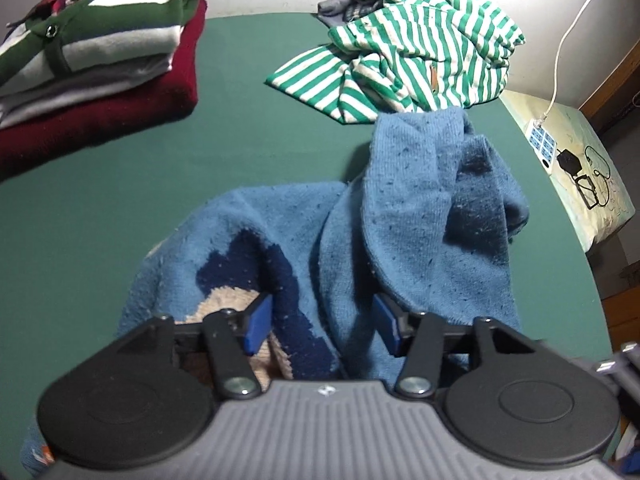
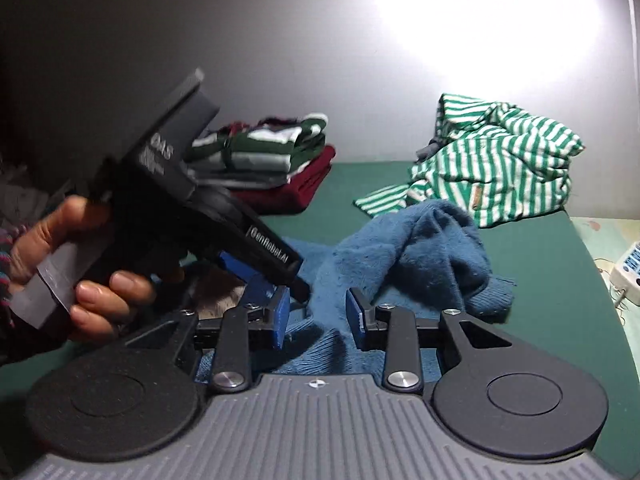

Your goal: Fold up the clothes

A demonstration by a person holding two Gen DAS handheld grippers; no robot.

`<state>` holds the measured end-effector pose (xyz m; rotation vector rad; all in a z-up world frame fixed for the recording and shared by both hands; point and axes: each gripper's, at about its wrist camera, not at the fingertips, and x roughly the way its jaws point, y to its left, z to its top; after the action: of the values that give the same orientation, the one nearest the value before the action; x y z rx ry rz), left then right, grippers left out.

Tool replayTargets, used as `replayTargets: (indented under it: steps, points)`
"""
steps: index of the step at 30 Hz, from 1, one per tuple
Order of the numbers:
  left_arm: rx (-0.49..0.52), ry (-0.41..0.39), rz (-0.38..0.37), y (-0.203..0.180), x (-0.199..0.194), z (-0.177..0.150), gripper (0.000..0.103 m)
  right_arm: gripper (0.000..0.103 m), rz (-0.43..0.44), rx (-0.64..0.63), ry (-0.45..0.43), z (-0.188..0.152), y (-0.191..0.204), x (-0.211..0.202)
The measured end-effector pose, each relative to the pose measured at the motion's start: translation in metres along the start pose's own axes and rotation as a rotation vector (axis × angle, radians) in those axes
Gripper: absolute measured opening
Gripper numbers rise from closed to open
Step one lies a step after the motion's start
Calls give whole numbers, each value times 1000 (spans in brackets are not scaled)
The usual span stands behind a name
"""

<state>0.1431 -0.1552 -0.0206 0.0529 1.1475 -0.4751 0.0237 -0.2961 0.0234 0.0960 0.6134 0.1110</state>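
A blue knitted sweater [image 1: 420, 216] with a navy and beige pattern lies crumpled on the green table [image 1: 180, 184]. One part of it is bunched up at the right. My left gripper [image 1: 322, 326] hangs open just above the patterned part, and its pads press on nothing. A fold of the sweater lies against its right finger [image 1: 386, 328]. In the right wrist view my right gripper [image 2: 318, 320] is open low over the sweater [image 2: 420, 248], with a ridge of cloth in the gap. A hand [image 2: 100, 292] holds the left gripper [image 2: 260, 280] at the left of that view, pointing down at the sweater.
A folded stack [image 1: 100, 40] [image 2: 272, 160], green-and-white striped on grey on dark red, stands at the far left. A crumpled green-striped shirt [image 1: 420, 52] [image 2: 492, 172] lies at the far right. Beyond the table's right edge are a power strip [image 1: 544, 140] and a white cable [image 1: 576, 28].
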Motion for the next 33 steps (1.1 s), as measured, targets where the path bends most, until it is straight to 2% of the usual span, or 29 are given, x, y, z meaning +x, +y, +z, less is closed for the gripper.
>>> replayTargets:
  steps: [2,4,8,11,13,15,17,18,19,22,23,24,25,26,27,29,31,33]
  points:
    - [14,8,4,-3,2,1,76,27,-43,9,76,-8,8,17]
    - [38,20,29,-7,7,2,77,17,-32,43,105,-14,8,23]
    - [61,46,70,-13,13,1,80,12,-53,-40,39,-15,19,9]
    - [91,51,102,-19,13,-1,87,11,-75,-183,-7,-17,37,2]
    - [106,50,109,-20,14,-2,86,11,-84,-284,-26,-22,52,-1]
    - [116,49,110,-20,15,-3,80,11,-83,-368,-38,-29,64,-2]
    - [122,47,108,-19,16,-5,67,10,-100,-440,-46,-36,73,-2]
    - [119,39,106,-17,16,-6,61,10,-100,-452,-47,-38,74,-3]
    - [117,29,108,-15,16,-7,49,11,-100,-460,-48,-39,74,-3]
    - [98,5,101,-8,14,-10,35,11,-99,-478,-58,-41,72,-6]
    - [88,-4,96,-6,14,-10,21,11,-98,-482,-62,-42,70,-7]
    - [74,-9,92,-2,13,-11,10,11,-98,-487,-67,-42,69,-9]
    - [57,-9,90,2,14,-11,4,12,-99,-487,-72,-43,66,-11]
    - [40,-10,87,7,14,-12,4,15,-98,-473,-83,-43,63,-14]
    - [23,-13,79,11,14,-12,4,29,-94,-442,-94,-42,59,-19]
    - [-3,-21,52,17,13,-14,4,44,-85,-339,-119,-40,43,-32]
    - [-21,-21,23,19,11,-14,5,45,-80,-225,-132,-37,25,-41]
    - [-40,-20,-20,21,6,-14,8,44,-80,-98,-90,-34,3,-42]
